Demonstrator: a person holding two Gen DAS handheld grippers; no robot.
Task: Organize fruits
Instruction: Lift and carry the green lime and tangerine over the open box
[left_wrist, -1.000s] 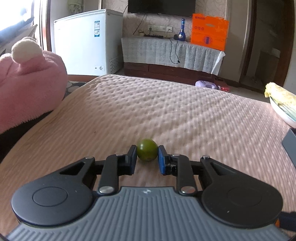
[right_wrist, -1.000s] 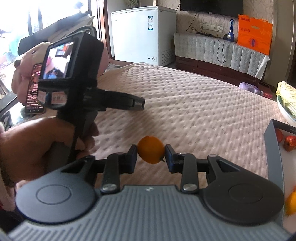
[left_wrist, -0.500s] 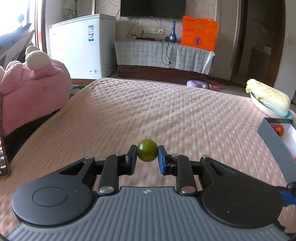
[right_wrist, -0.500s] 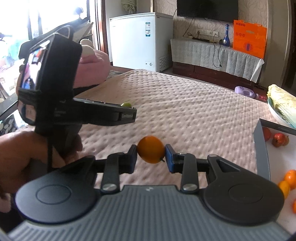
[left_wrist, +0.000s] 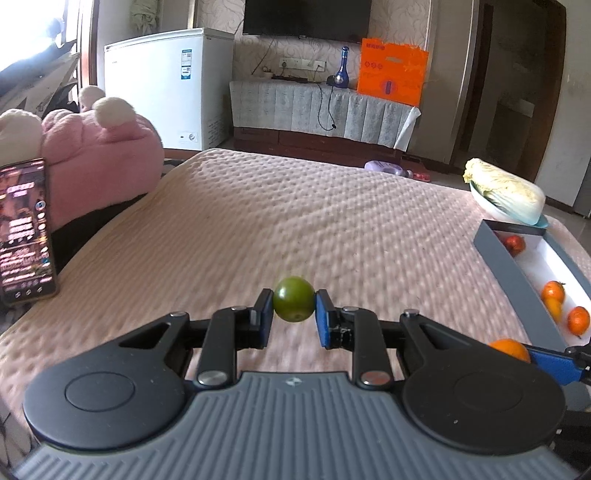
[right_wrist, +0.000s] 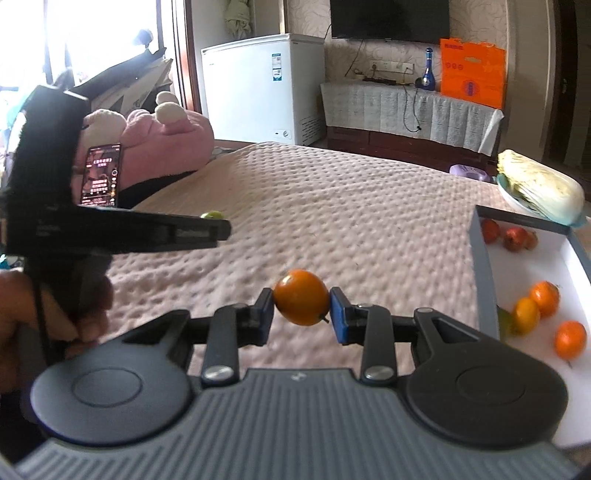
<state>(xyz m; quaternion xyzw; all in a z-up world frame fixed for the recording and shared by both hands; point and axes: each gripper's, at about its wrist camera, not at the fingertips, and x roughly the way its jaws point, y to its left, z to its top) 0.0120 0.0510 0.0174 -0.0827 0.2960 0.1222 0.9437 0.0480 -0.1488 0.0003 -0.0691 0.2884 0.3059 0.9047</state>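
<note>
Two fruits in my fingers: green one (left_wrist: 293, 304) left, orange one (right_wrist: 301, 296) right. Several sit in the box (right_wrist: 480, 273) already; these aren't yet.

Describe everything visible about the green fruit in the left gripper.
The green fruit is small, round, smooth and glossy, olive-green, with a dimple at its lower end. The left gripper is shut on it, one blue pad pressing each side, holding it clear above the pink textured bedspread. Nothing else touches it. The right wrist view shows only a sliver of it.
</note>
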